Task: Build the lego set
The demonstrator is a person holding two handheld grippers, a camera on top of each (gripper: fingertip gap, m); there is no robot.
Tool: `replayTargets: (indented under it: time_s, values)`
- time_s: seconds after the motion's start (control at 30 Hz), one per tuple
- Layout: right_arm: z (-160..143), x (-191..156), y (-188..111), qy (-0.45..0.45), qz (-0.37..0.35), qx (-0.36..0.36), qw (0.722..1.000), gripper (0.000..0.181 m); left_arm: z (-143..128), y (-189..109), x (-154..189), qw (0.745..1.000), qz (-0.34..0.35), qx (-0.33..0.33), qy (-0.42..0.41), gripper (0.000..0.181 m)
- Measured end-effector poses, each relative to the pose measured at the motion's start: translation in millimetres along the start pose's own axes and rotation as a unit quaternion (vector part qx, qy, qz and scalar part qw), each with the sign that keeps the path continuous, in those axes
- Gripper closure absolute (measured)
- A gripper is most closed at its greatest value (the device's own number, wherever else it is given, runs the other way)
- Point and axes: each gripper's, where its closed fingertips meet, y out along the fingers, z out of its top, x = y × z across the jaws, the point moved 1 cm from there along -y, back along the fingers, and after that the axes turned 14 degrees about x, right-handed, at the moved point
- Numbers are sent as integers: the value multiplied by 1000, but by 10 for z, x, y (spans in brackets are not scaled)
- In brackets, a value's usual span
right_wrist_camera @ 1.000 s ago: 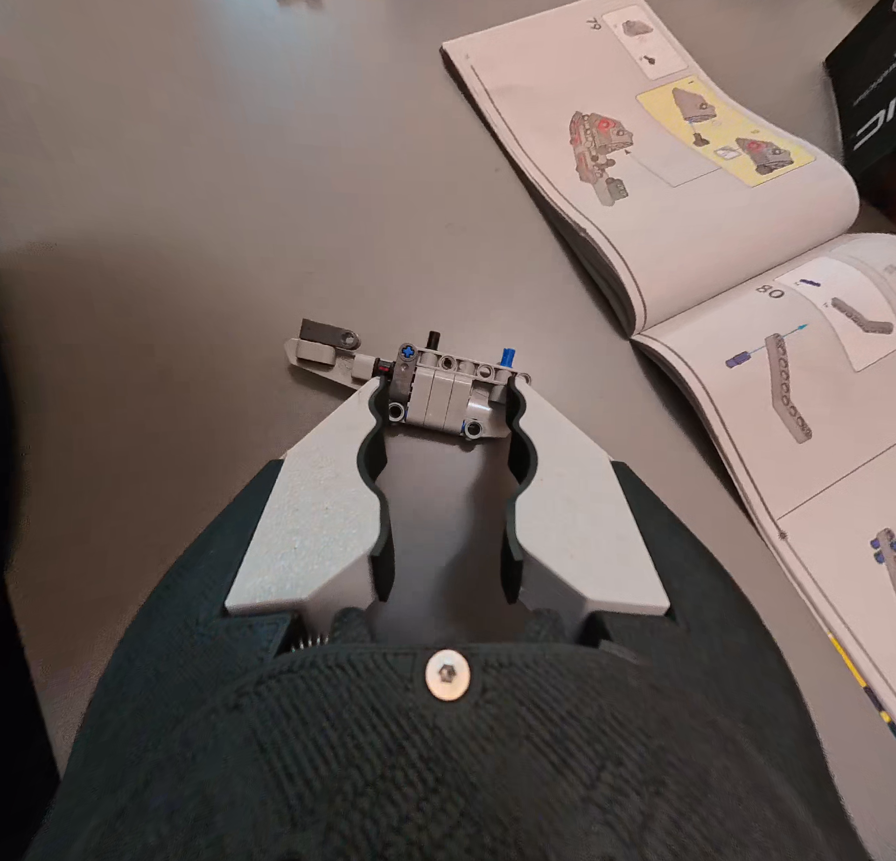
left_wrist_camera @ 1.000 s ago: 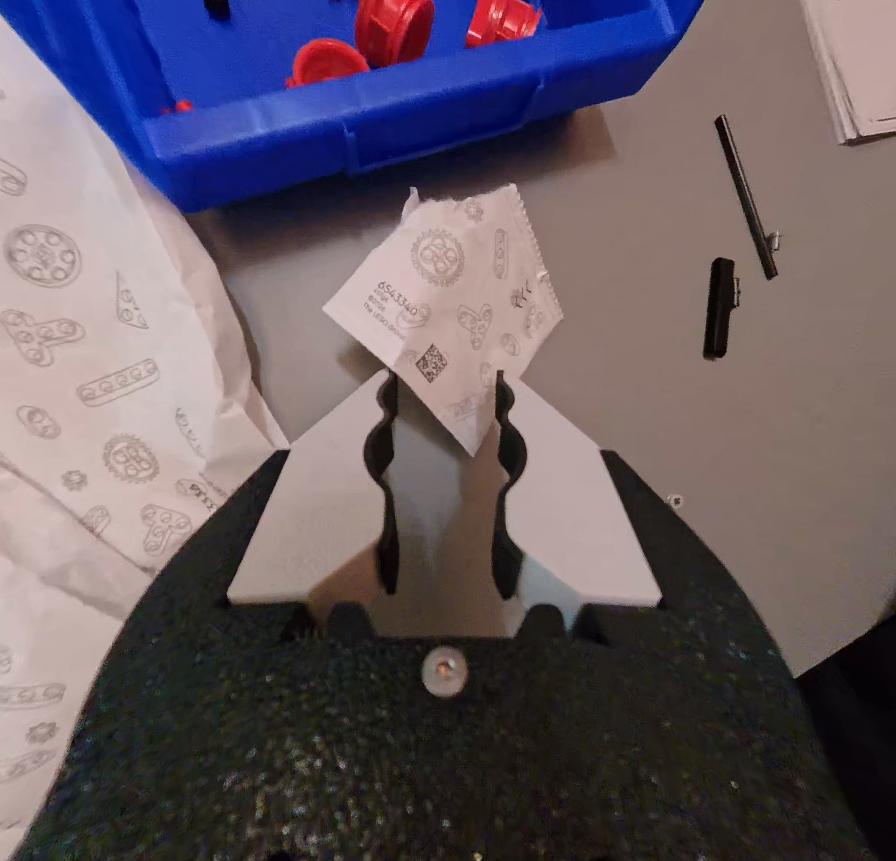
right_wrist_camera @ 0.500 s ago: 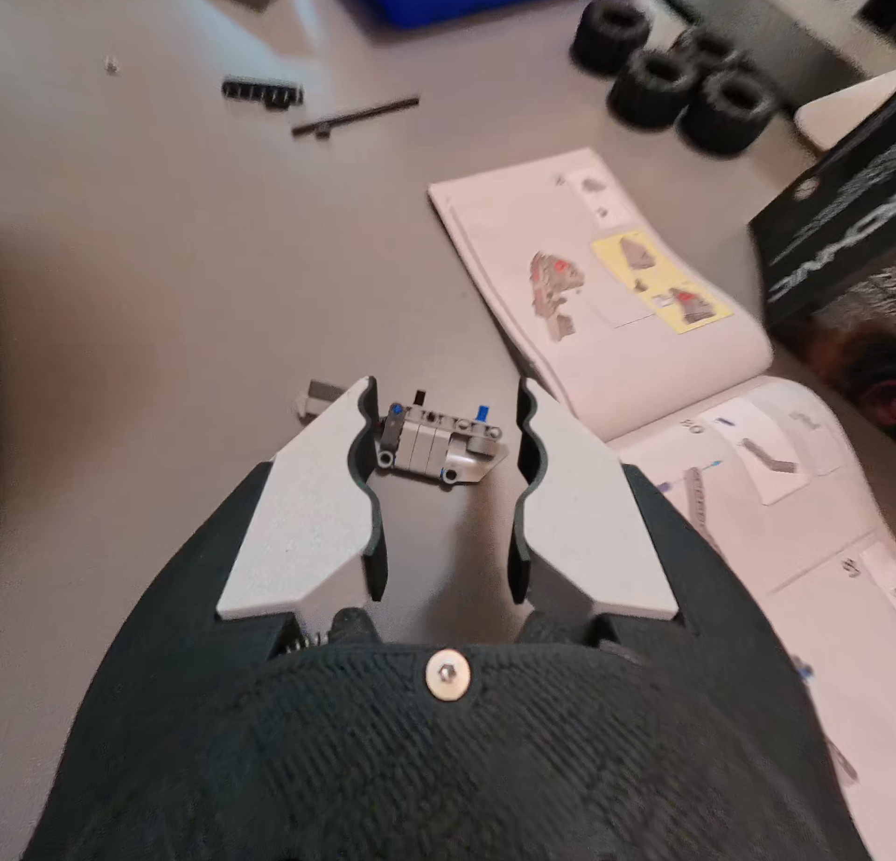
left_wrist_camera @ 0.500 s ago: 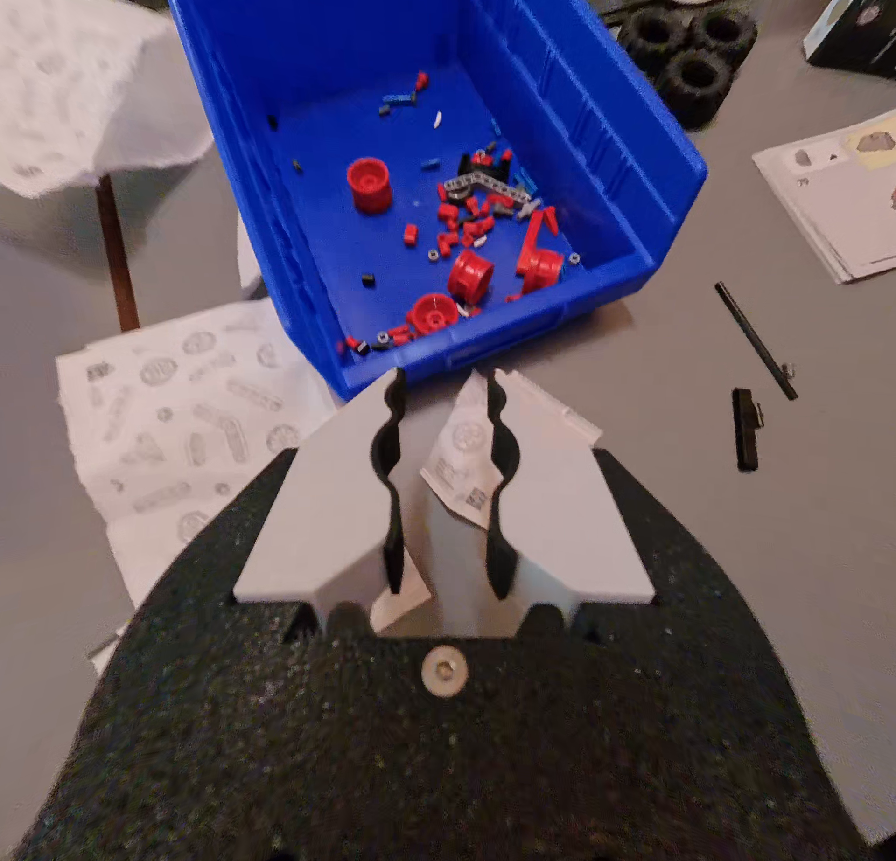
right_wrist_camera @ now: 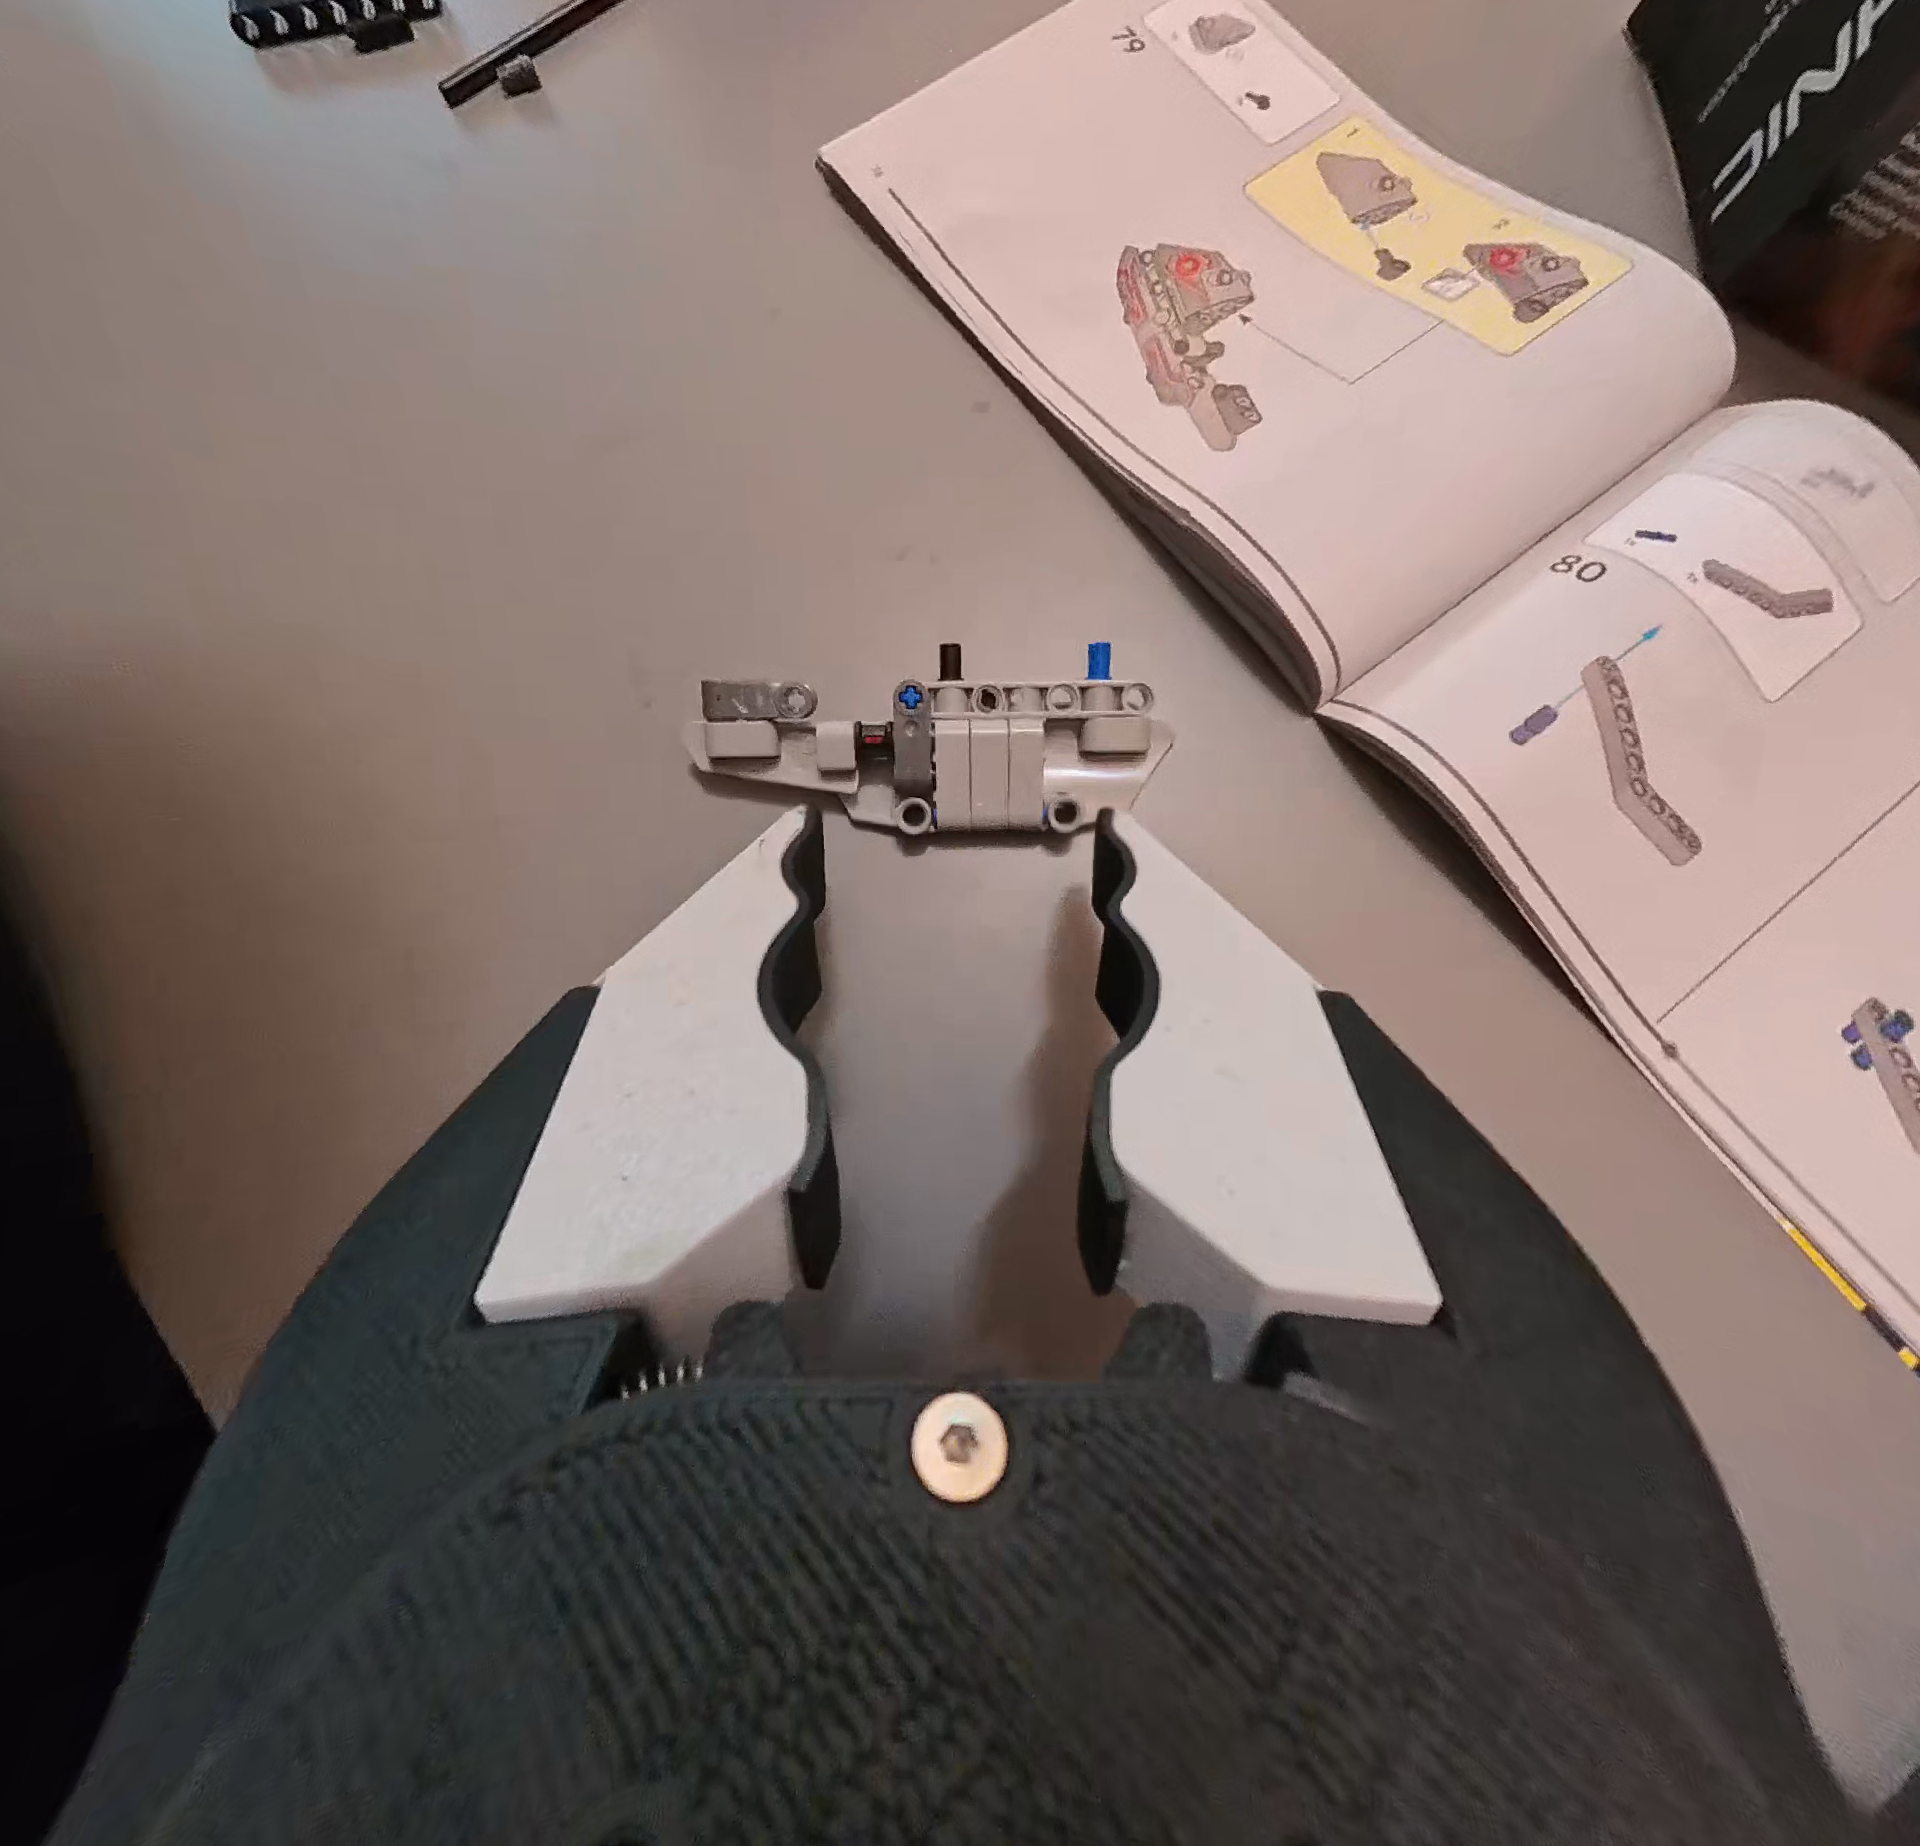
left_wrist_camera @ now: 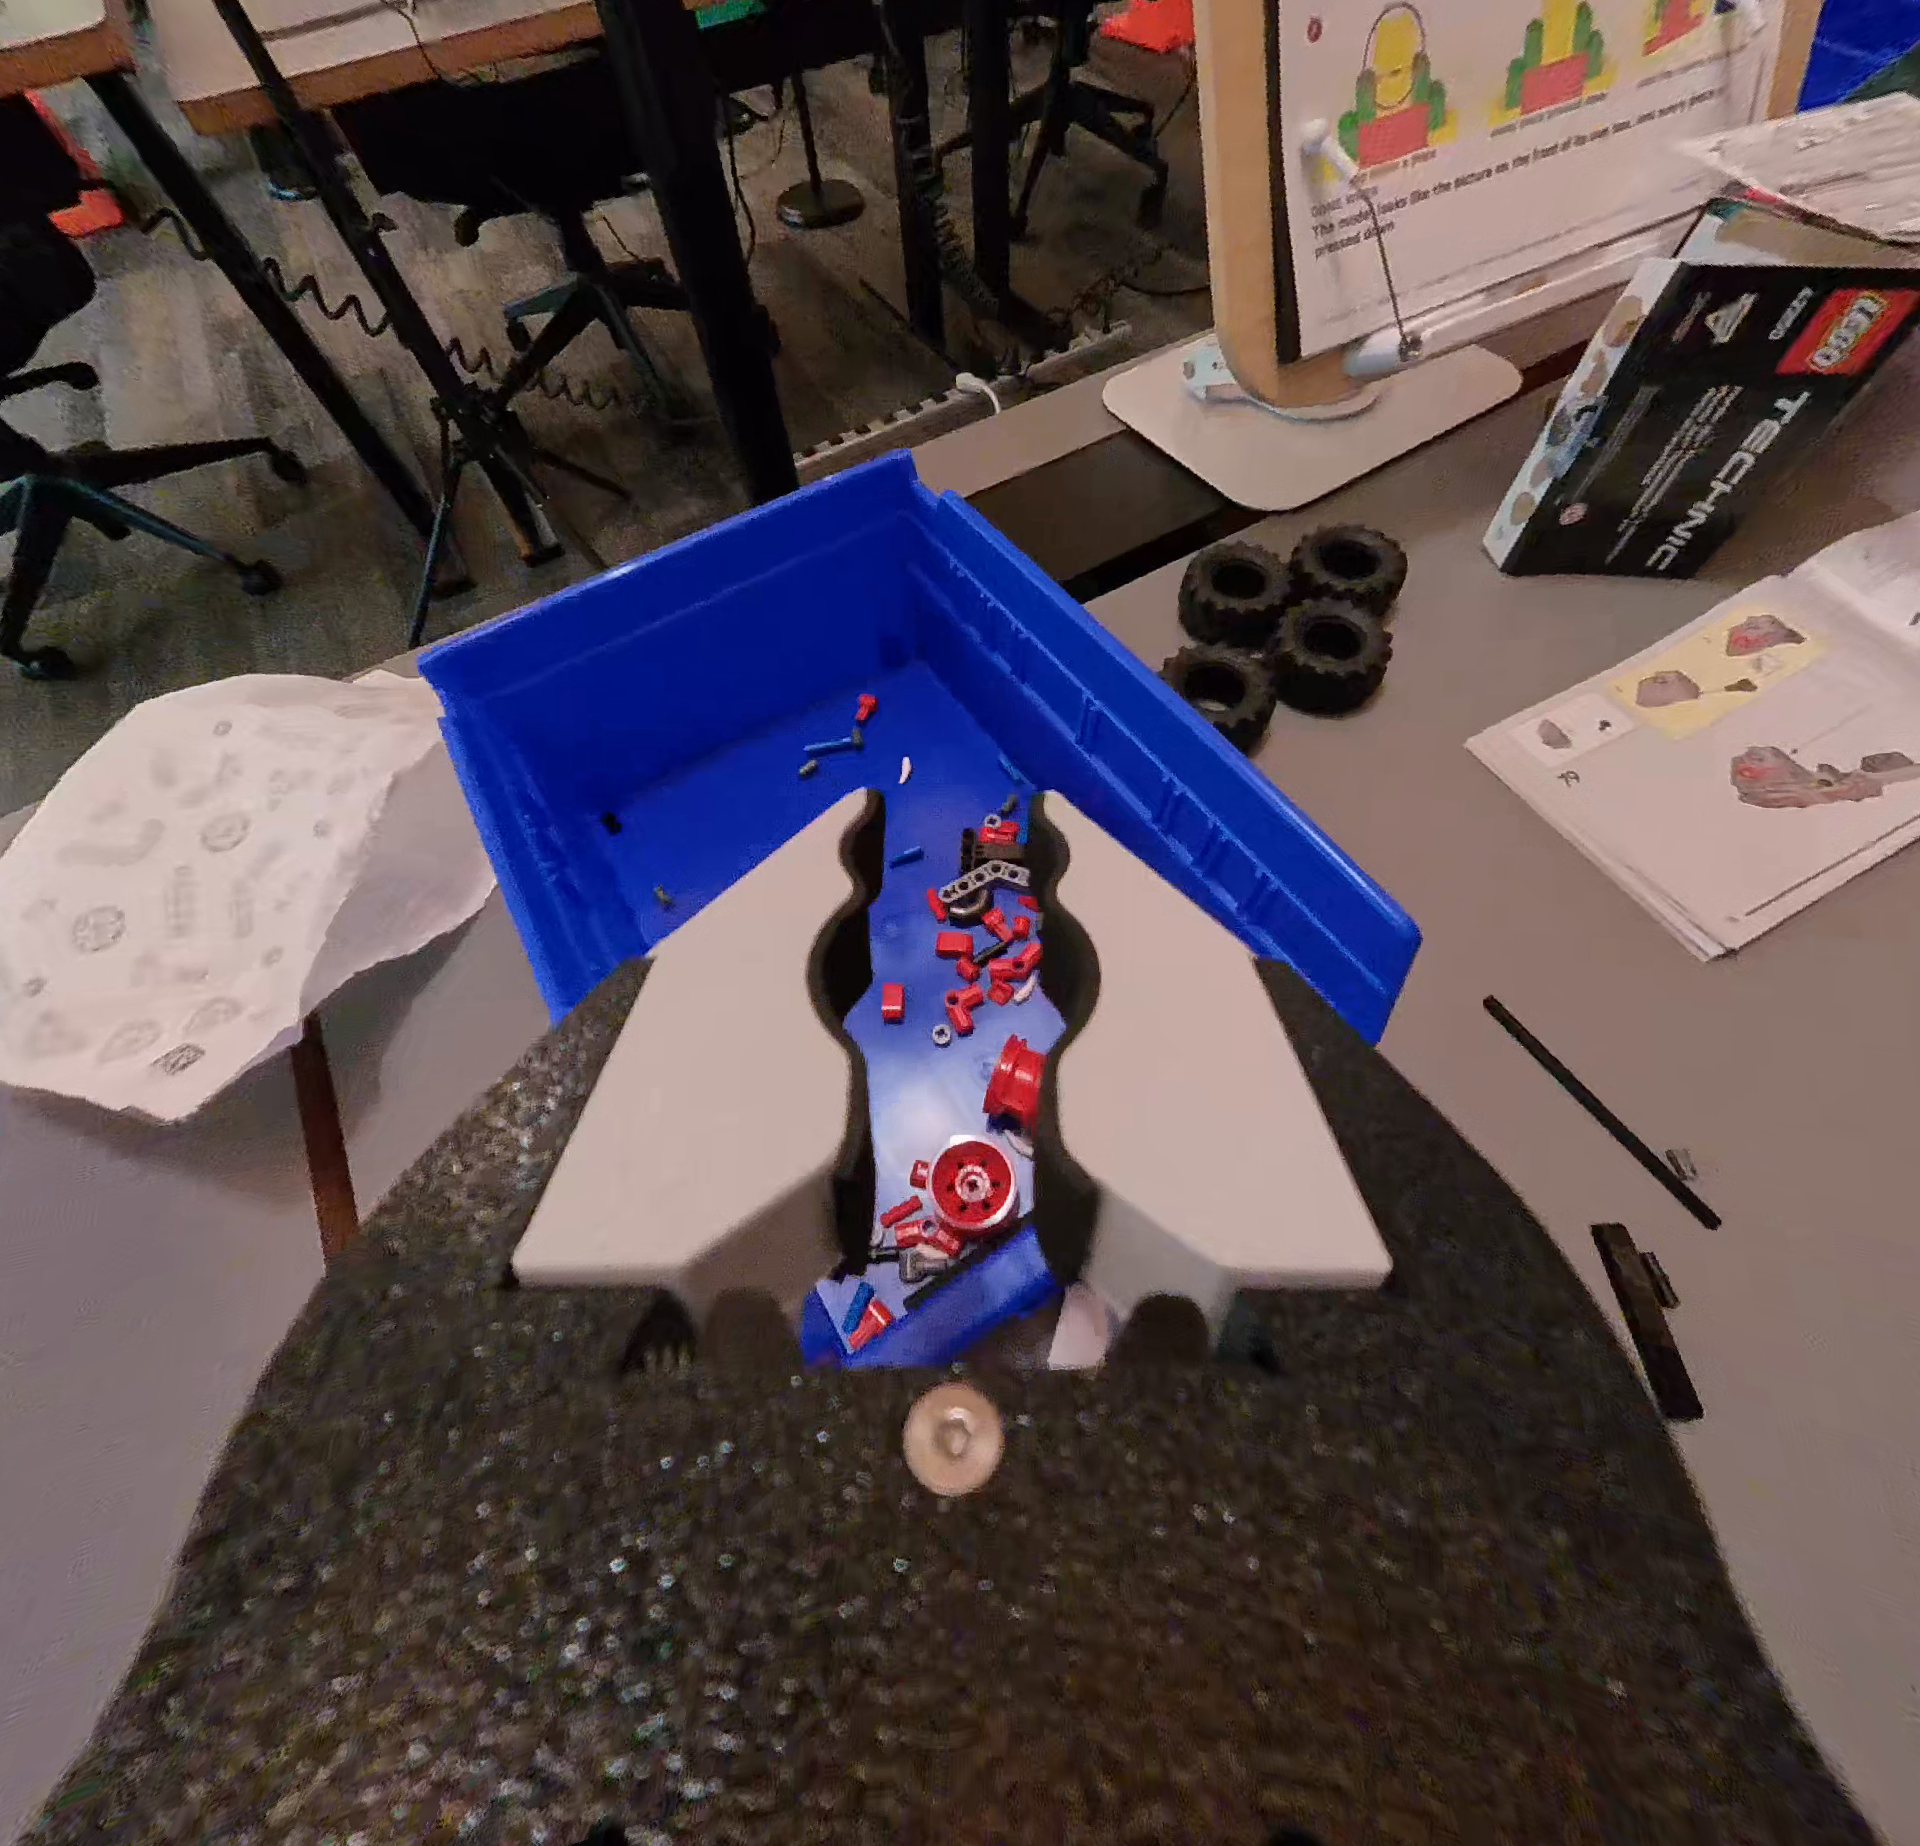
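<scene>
A small grey lego assembly (right_wrist_camera: 935, 747) with a black pin and a blue pin lies on the grey table (right_wrist_camera: 416, 446). My right gripper (right_wrist_camera: 956, 828) is open and empty, its tips just short of the assembly's near edge. My left gripper (left_wrist_camera: 954, 809) is open and empty, held above the blue bin (left_wrist_camera: 1195, 788). Between its fingers I see the bin floor with a red wheel hub (left_wrist_camera: 971, 1188), a second red hub (left_wrist_camera: 1013, 1074), a grey bent beam (left_wrist_camera: 982, 882) and several small red pieces.
An open instruction booklet (right_wrist_camera: 1351, 290) lies right of the assembly and also shows in the left wrist view (left_wrist_camera: 1714, 757). A black axle (right_wrist_camera: 582, 14) and black beam (right_wrist_camera: 332, 14) lie far left. Several black tyres (left_wrist_camera: 1288, 633), a black box (left_wrist_camera: 1704, 425) and torn white paper bag (left_wrist_camera: 197, 892) surround the bin. The tips of one gripper are about 50 cm away from the tips of the other.
My left gripper rose off the small paper scrap and now hangs over the blue bin. My right gripper opened around the grey assembly, then drew back, leaving it on the table.
</scene>
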Motion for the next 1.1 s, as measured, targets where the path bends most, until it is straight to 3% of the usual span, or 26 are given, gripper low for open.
replayTargets:
  time_s: [0.17,0.4,0.53,0.77,1.1]
  values:
    - [-23,70,105,-32,-6,-21,999,127,-118,2,14,999,-5,-33,25,157]
    - [-102,40,230,-45,37,-49,997,135,-37,37,132,999,-27,-16,19,157]
    - [-88,19,262,-43,44,-38,997,139,-50,-39,122,998,-19,-34,45,157]
    - [-66,17,294,-39,53,-13,998,143,86,-260,-17,1000,-2,9,10,157]
    - [-33,-39,342,-37,61,10,997,148,-20,-141,39,999,-9,-22,23,157]
